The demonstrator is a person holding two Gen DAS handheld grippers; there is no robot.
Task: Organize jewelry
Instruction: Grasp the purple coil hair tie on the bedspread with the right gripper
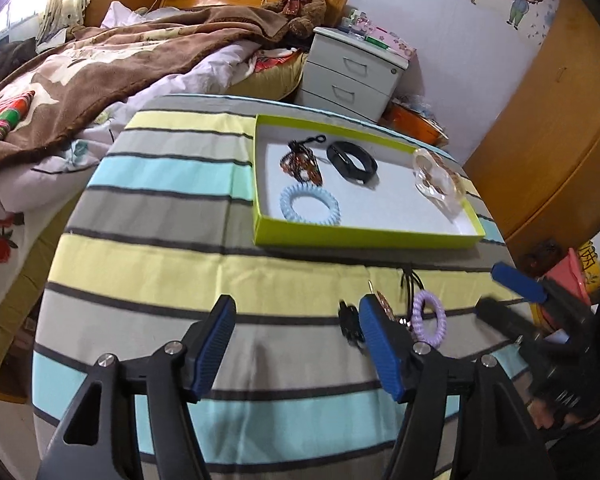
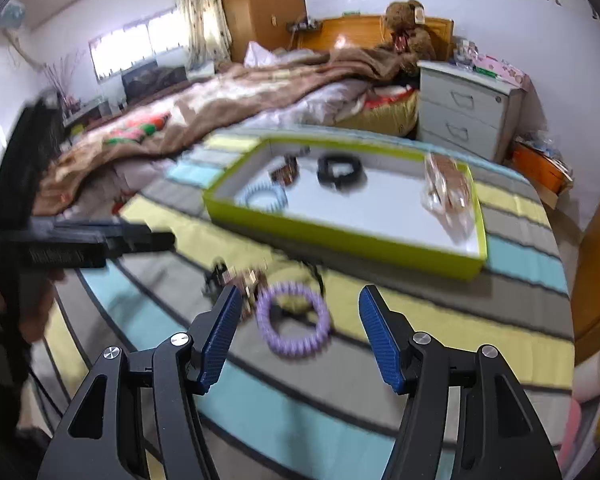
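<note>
A lime-green tray (image 1: 360, 237) (image 2: 340, 242) sits on the striped table and holds a light-blue coil tie (image 1: 310, 205) (image 2: 266, 196), a black band (image 1: 352, 160) (image 2: 340, 168), a brown beaded piece (image 1: 302, 164) (image 2: 286, 172) and a clear packet (image 1: 438, 180) (image 2: 448, 188). On the cloth in front of it lie a purple coil tie (image 1: 430, 318) (image 2: 294, 320), a black cord (image 1: 410, 280), a small black clip (image 1: 350, 322) (image 2: 216, 274) and a gold-brown trinket (image 2: 250, 278). My left gripper (image 1: 296, 320) is open and empty, left of these. My right gripper (image 2: 300, 308) is open and empty just above the purple tie.
The round table's striped cloth (image 1: 160, 264) drops off at its edges. A bed (image 1: 100, 64) with a brown blanket lies behind left, a white nightstand (image 1: 352, 76) behind, a wooden wardrobe (image 1: 560, 120) at right. My right gripper shows in the left wrist view (image 1: 516, 300).
</note>
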